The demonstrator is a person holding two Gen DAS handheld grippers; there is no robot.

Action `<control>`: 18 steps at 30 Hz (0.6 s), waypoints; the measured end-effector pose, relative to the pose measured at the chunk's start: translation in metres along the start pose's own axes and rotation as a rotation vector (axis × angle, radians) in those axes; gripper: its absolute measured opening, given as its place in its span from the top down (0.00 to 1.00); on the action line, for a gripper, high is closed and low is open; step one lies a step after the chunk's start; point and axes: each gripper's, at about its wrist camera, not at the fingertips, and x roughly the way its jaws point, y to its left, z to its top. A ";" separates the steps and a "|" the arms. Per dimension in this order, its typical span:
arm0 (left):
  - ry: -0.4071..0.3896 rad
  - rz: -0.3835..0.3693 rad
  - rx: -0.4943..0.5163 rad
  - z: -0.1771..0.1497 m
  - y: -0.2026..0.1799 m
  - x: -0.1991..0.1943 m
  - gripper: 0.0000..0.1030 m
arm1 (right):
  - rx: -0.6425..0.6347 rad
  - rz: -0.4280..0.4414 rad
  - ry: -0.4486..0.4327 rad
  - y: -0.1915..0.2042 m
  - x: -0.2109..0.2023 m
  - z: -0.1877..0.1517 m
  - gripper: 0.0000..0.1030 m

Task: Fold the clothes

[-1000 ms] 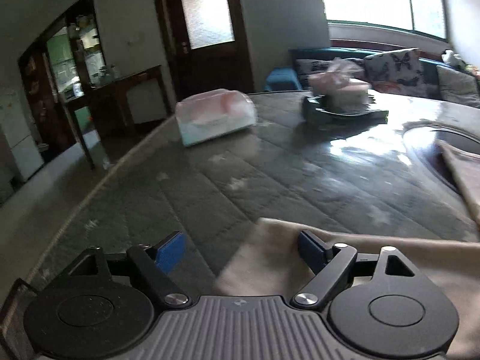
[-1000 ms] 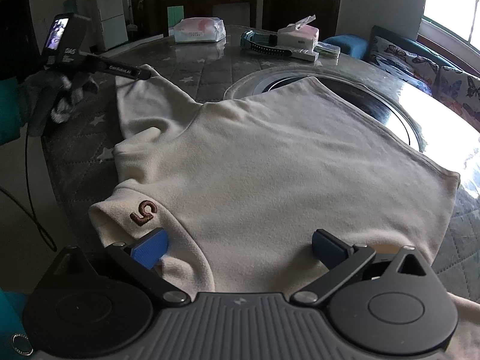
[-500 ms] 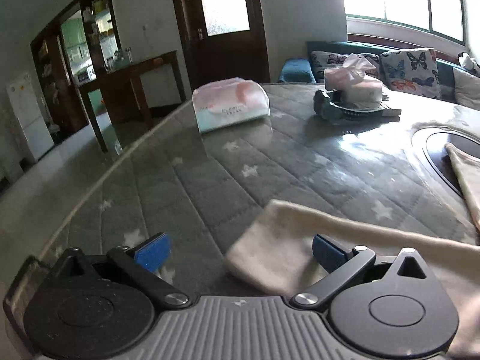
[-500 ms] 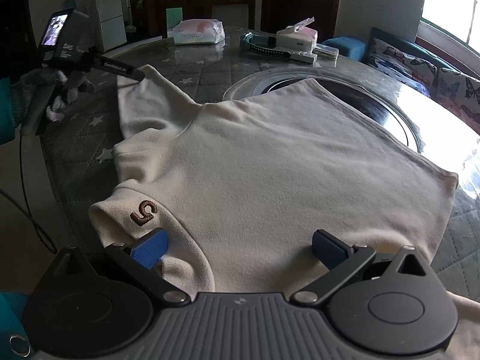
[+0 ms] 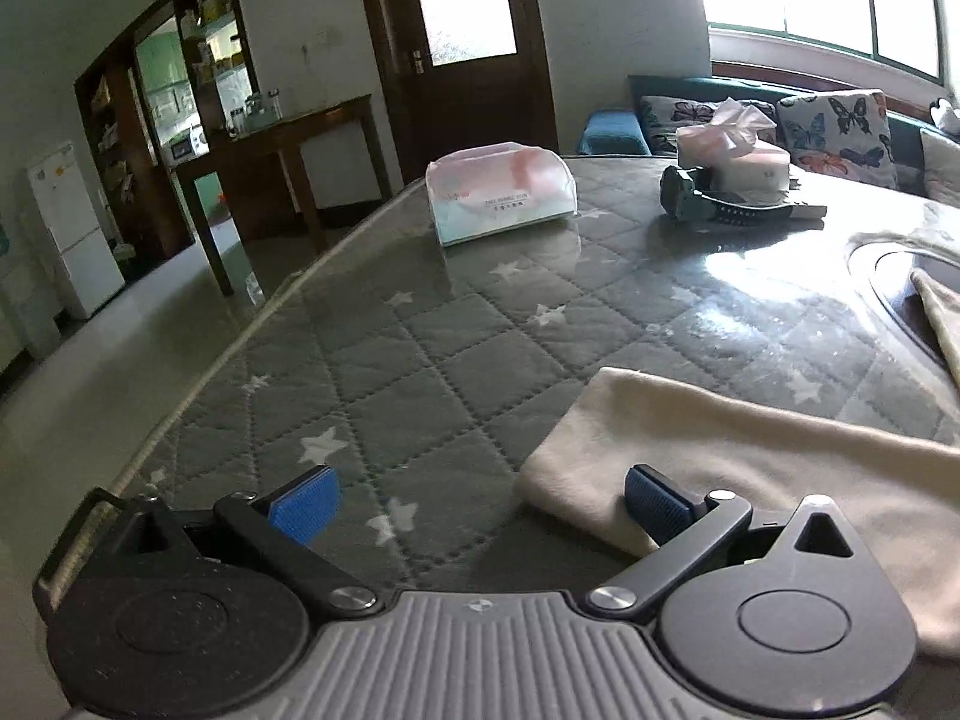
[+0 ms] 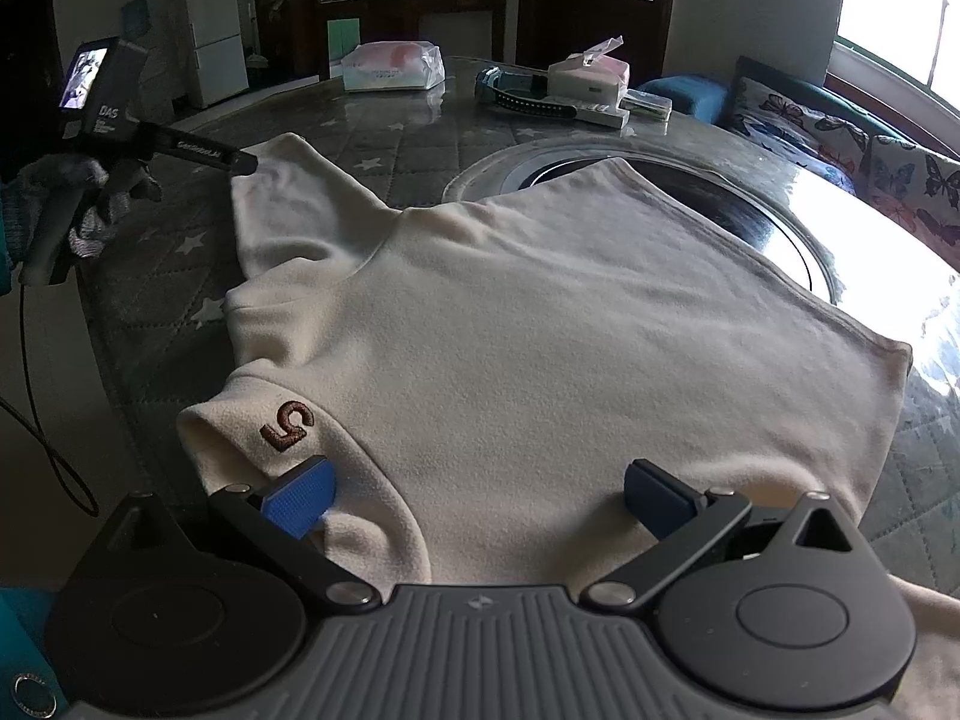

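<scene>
the left gripper (image 5: 477, 498) stands with its jaws spread wide and nothing pinched; its blue pads (image 5: 303, 504) hang over the quilted grey table cover (image 5: 384, 360), and the end of the cream sleeve (image 5: 600, 456) lies under and just ahead of the right-hand pad, flat on the cover. seen from the right wrist, that same gripper (image 6: 240, 161) carries the letters "das" on its body, with smaller print below and along its finger that is too small to read, and a lit little screen on top; its tip sits at the sleeve's end.

the right gripper (image 6: 477, 498) is also spread wide and grips nothing. the cream top (image 6: 540, 312) lies spread flat on the table right in front of it, reaching under both pads, with the folded collar (image 6: 270, 420) by the left-hand pad. a brown embroidered "5" (image 6: 288, 425) sits on that collar.

farther off, a wrapped tissue pack (image 5: 501, 192) bears a small printed label that cannot be made out, and a tissue box (image 5: 735, 153) stands near a dark strap-like object (image 5: 720, 204).
</scene>
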 end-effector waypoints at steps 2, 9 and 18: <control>-0.022 0.038 0.039 -0.001 0.000 0.002 0.00 | -0.001 0.000 0.000 0.000 0.000 0.000 0.00; -0.087 0.144 0.184 0.009 -0.011 0.017 0.00 | -0.025 0.001 0.007 0.001 0.000 0.000 0.00; -0.070 0.203 0.200 0.022 -0.011 0.035 0.00 | -0.111 0.018 0.051 -0.002 -0.006 0.004 0.00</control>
